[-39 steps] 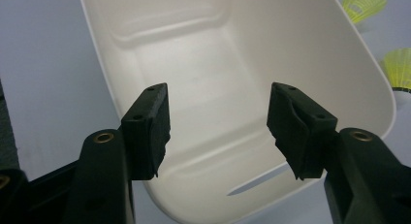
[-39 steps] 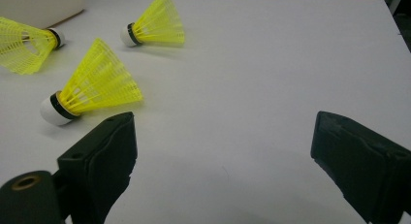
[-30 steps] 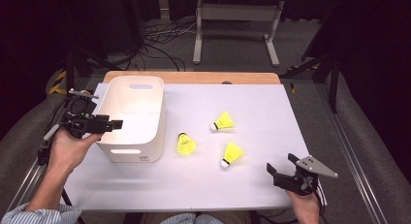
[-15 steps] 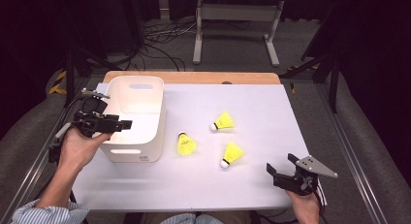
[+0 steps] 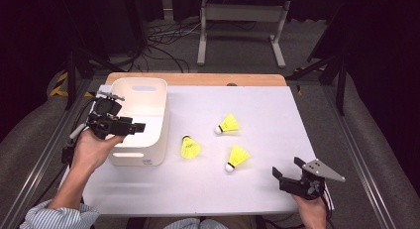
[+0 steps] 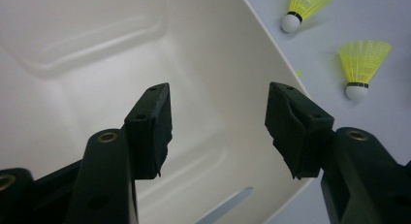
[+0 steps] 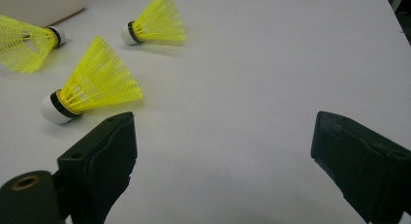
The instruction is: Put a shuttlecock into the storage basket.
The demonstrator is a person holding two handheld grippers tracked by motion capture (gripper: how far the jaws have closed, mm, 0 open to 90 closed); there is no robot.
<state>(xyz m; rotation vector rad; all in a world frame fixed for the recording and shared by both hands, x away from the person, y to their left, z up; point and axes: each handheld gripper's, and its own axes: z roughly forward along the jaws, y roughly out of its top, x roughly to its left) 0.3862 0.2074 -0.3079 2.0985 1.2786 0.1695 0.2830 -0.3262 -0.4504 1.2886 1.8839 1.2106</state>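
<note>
The left gripper (image 5: 140,127) hangs over the white bin (image 5: 148,87), fingers apart and empty. Three yellow shuttlecocks lie on the bench (image 5: 277,105) right of the bin: one (image 5: 189,147) just beside it, two (image 5: 229,124) (image 5: 236,157) farther out. The right gripper (image 5: 286,169), fingers wide and empty, sits well right of the bin, nearest the last shuttlecock. Best to take that one by its white cork, low and gently, so the skirt isn't crushed.

Smooth glossy white plastic bin (image 5: 143,121), yellow plastic-mesh shuttlecocks (image 5: 189,147), matt white table (image 5: 277,115), wooden edge
</note>
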